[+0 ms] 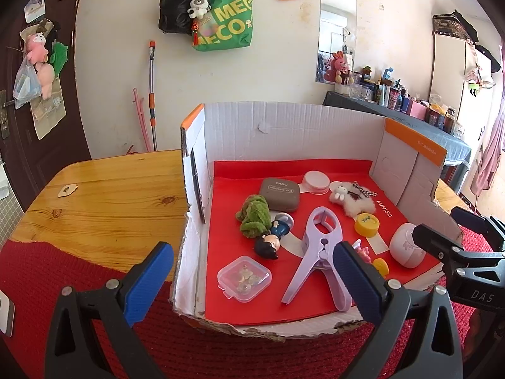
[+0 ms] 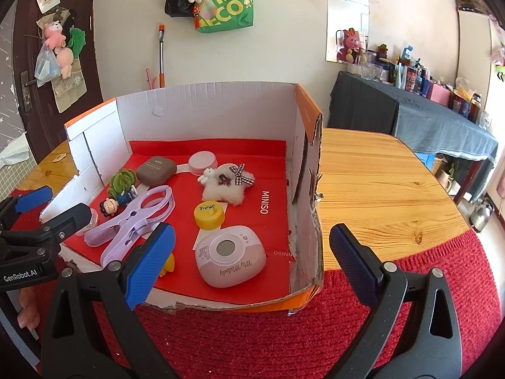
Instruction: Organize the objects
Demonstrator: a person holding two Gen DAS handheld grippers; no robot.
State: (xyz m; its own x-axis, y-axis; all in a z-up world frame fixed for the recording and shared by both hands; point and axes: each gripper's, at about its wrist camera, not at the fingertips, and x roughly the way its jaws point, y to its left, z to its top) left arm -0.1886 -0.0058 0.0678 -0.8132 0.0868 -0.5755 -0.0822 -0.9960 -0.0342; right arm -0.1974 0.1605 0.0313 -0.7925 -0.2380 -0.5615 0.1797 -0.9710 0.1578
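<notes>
A cut-open cardboard box [image 1: 284,132] [image 2: 205,110] with a red lining holds the objects: a lilac clip [image 1: 315,252] [image 2: 132,218], a clear small case [image 1: 244,278], a green plush [image 1: 254,218], a doll figurine [image 1: 271,243], a grey-brown compact [image 1: 279,192], a white lid [image 1: 315,181], a fluffy bunny plush [image 1: 350,200] [image 2: 225,186], a yellow cap [image 1: 366,224] [image 2: 209,216] and a pink-white device [image 1: 407,246] [image 2: 230,259]. My left gripper [image 1: 252,284] [image 2: 55,207] hovers open at the box's front left. At the front right, my right gripper [image 2: 251,262] [image 1: 442,224] stands open and holds nothing.
The box rests on a wooden table [image 1: 110,195] [image 2: 378,183], partly on a red knitted mat [image 1: 47,271] [image 2: 252,341]. A small tag [image 1: 67,189] lies on the wood to the left. A dark-clothed side table [image 2: 410,110] with bottles stands behind on the right.
</notes>
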